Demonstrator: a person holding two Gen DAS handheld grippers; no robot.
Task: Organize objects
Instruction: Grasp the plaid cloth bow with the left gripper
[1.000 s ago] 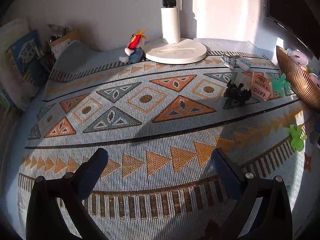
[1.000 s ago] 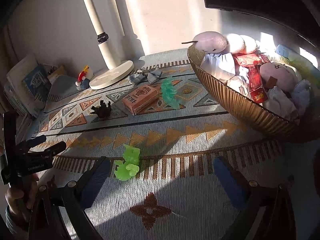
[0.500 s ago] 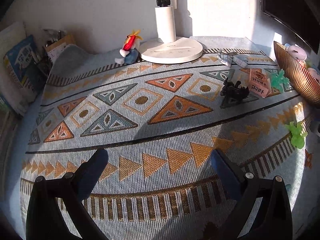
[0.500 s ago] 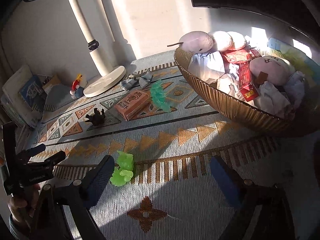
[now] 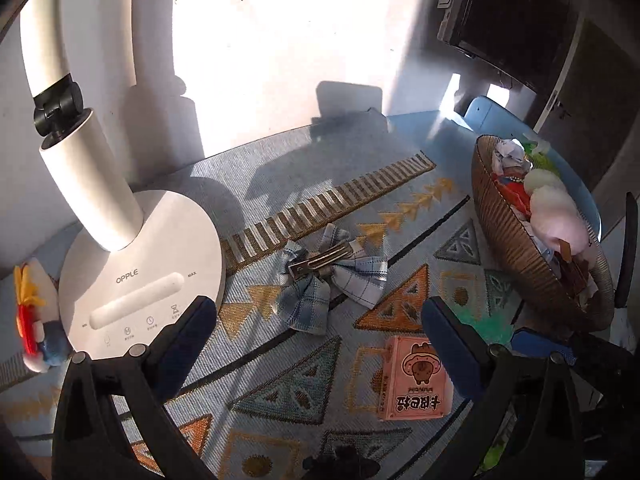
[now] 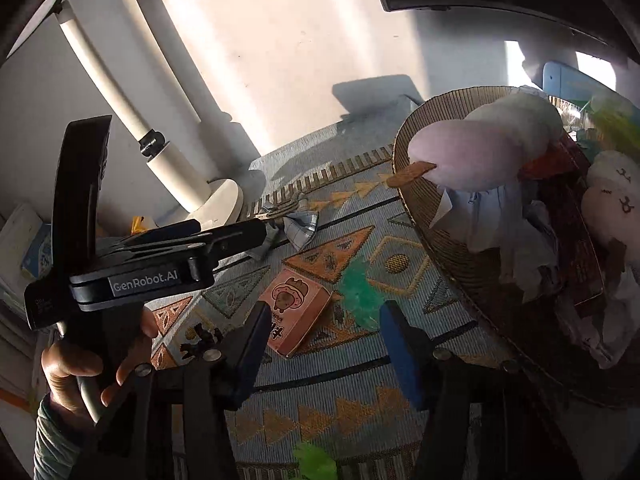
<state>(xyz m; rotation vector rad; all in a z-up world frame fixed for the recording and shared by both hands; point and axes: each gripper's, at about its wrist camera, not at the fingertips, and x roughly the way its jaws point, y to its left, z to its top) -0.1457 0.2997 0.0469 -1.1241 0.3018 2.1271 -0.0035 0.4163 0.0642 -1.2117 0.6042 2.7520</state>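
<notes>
The left hand-held gripper (image 5: 316, 332) is open, and nothing is between its two blue pads. The plaid bow hair clip (image 5: 332, 276) lies on the patterned desk cloth (image 5: 280, 396) just ahead of it, right in line with the gap. The clip's long metal bar slants up toward the right, so it lies partly across the gap. This gripper looks like the nearer one to the bow.

The right hand-held gripper (image 6: 324, 344) has just been closing its jaws part way, but they hold nothing. The pink card box (image 6: 298, 314) sits on the cloth just ahead of its left pad, not touching it, and a teal toy (image 6: 360, 294) lies just past the gap. I think the box or the teal toy may be its next pick.

The woven basket (image 6: 452, 256) stands to the right, already full of soft toys and wrappers. It is near the right gripper. The white lamp base (image 5: 140, 264) sits just left of the bow, so there is little room on that side. A black toy (image 6: 200, 344) and a bright green toy (image 6: 312, 460) lie closer in. The cloth between bow and basket is mostly bare.
</notes>
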